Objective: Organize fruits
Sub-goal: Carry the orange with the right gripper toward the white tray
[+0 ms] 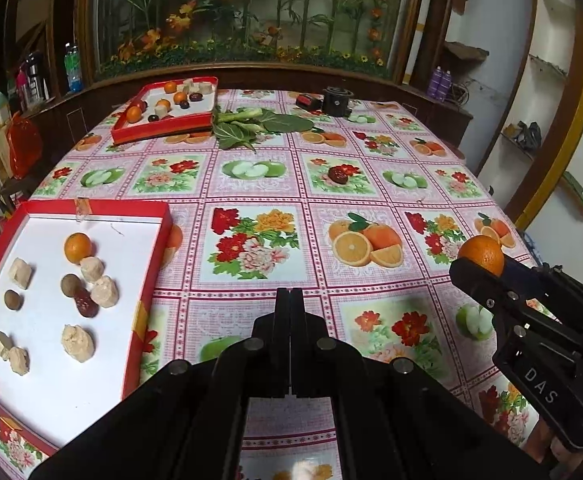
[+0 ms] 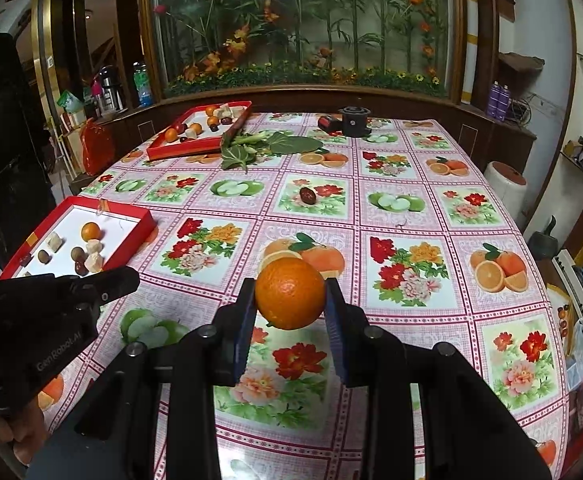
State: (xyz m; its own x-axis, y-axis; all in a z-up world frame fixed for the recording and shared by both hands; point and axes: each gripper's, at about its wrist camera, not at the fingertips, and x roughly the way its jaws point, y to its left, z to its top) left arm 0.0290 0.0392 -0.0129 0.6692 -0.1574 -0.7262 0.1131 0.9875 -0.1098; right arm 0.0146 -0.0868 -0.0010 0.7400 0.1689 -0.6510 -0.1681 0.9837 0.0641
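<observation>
My right gripper (image 2: 290, 290) is shut on an orange (image 2: 290, 293), held above the patterned tablecloth; the same orange (image 1: 482, 254) shows at the right of the left wrist view in that gripper (image 1: 476, 266). My left gripper (image 1: 290, 300) is shut with nothing in it, over the table beside the near red tray (image 1: 152, 280). That tray holds one orange (image 1: 77, 247), dark dates, brown round fruits and pale lumps. A far red tray (image 1: 159, 131) holds more oranges and mixed pieces. A lone date (image 1: 337, 175) lies mid-table.
Green leafy vegetables (image 1: 251, 124) lie by the far tray. A black round device (image 1: 336, 101) and a red-black item (image 1: 306, 101) sit at the table's far edge. A wooden cabinet with a flower display stands behind. A hand (image 2: 15, 436) holds the left gripper.
</observation>
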